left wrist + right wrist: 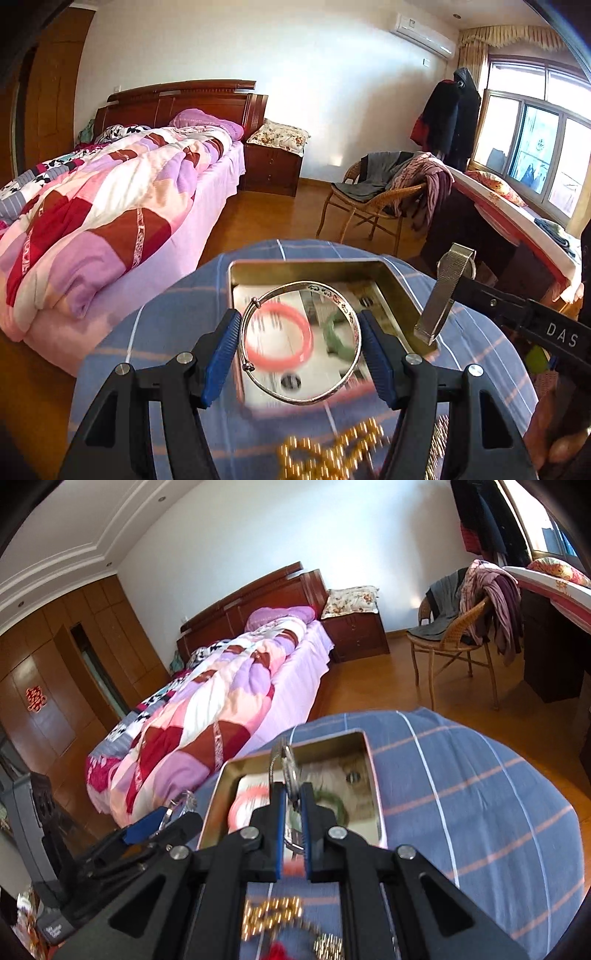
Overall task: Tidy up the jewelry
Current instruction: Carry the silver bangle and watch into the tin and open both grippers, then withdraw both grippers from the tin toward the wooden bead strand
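My left gripper (300,345) is shut on a silver bangle (349,314), held above an open metal tin (301,266) on a blue plaid cloth. Inside the tin lie a pink bangle (303,334) and a green bangle (332,332). My right gripper (293,805) is shut on a silver mesh-band watch (287,771), held over the tin (372,771). In the left wrist view the watch band (441,291) hangs at the tin's right edge. A gold bead piece (328,452) lies on the cloth near me; it also shows in the right wrist view (273,912).
The tin sits on a round surface under the blue plaid cloth (461,782). A bed with a patchwork quilt (103,206) stands to the left. A wicker chair with clothes (384,192) and a desk (517,221) stand at the right.
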`<state>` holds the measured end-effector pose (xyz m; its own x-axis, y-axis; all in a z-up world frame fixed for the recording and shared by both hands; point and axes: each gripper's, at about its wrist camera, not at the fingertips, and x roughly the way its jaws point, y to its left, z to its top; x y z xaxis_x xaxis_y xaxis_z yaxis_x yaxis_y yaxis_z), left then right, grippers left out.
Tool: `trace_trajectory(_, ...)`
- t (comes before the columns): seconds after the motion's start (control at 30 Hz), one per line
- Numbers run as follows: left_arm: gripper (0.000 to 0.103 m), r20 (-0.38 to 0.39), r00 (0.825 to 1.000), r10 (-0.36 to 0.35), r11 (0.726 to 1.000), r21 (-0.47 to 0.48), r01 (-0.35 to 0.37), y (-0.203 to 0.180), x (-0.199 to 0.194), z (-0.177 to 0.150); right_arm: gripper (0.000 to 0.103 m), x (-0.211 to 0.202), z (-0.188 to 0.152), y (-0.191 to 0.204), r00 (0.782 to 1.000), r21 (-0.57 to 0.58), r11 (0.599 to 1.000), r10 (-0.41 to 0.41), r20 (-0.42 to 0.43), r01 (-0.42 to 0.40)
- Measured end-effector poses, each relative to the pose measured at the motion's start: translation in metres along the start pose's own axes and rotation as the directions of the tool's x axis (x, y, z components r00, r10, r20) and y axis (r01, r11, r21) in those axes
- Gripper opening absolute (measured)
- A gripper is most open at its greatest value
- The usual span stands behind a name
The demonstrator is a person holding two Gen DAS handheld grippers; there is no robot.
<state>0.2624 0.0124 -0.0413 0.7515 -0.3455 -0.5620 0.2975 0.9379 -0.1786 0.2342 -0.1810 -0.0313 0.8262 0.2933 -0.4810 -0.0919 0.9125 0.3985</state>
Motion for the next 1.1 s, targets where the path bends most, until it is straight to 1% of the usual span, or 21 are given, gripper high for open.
trace_trajectory(0.07,0.064,-0.009,1.0,0.009,1.0,0.002,-0.009,0.001,0.016,0.006,0.011,0.015,0.004,-0.003,1.0,0.003,1.0,-0.012,-0.004,0.012)
trace_trajectory(0.2,0.064,-0.051,0.998,0.033,0.999,-0.002,-0.033,0.003,0.051,0.011,0.011,0.049,0.006,-0.01,0.995,-0.014,0.995,-0.095,-0.038,0.094)
trace_trajectory(0.3,0.064,-0.083,0.994,0.065,0.998,0.008,-0.064,0.003,0.068,0.011,0.011,0.065,0.005,-0.02,0.991,0.009,0.993,-0.114,-0.075,0.115)
trace_trajectory(0.37,0.064,-0.097,0.991,0.092,0.996,0.016,-0.091,0.003,0.075,0.009,0.011,0.071,0.002,-0.025,0.988,0.01,0.991,-0.132,-0.082,0.133)
trace_trajectory(0.47,0.064,-0.114,0.986,0.123,0.992,0.028,-0.121,0.001,0.082,0.007,0.012,0.074,0.0,-0.027,0.987,0.007,0.991,-0.132,-0.088,0.134)
trace_trajectory(0.57,0.065,-0.102,0.98,0.17,0.984,0.065,-0.164,-0.004,0.084,0.004,0.015,0.074,-0.002,-0.027,0.991,0.008,0.994,-0.106,-0.086,0.107)
trace_trajectory(0.6,0.065,-0.099,0.979,0.178,0.983,0.069,-0.172,-0.005,0.085,0.005,0.019,0.074,-0.001,-0.026,0.991,0.008,0.995,-0.102,-0.083,0.103)
trace_trajectory(0.63,0.065,-0.096,0.977,0.19,0.98,0.075,-0.183,-0.006,0.084,0.004,0.029,0.072,-0.001,-0.026,0.992,0.009,0.995,-0.096,-0.077,0.097)
trace_trajectory(0.7,0.066,-0.096,0.975,0.201,0.977,0.087,-0.193,-0.008,0.085,0.003,0.04,0.067,-0.001,-0.024,0.994,0.011,0.995,-0.097,-0.049,0.098)
trace_trajectory(0.87,0.073,-0.109,0.973,0.203,0.976,0.098,-0.193,-0.01,0.088,0.005,0.04,0.06,0.002,-0.024,0.994,0.021,0.994,-0.104,-0.01,0.105)
trace_trajectory(1.1,0.073,-0.125,0.969,0.213,0.975,0.087,-0.203,-0.011,0.086,0.011,0.04,0.051,0.007,-0.025,0.995,0.05,0.994,-0.097,0.001,0.097)
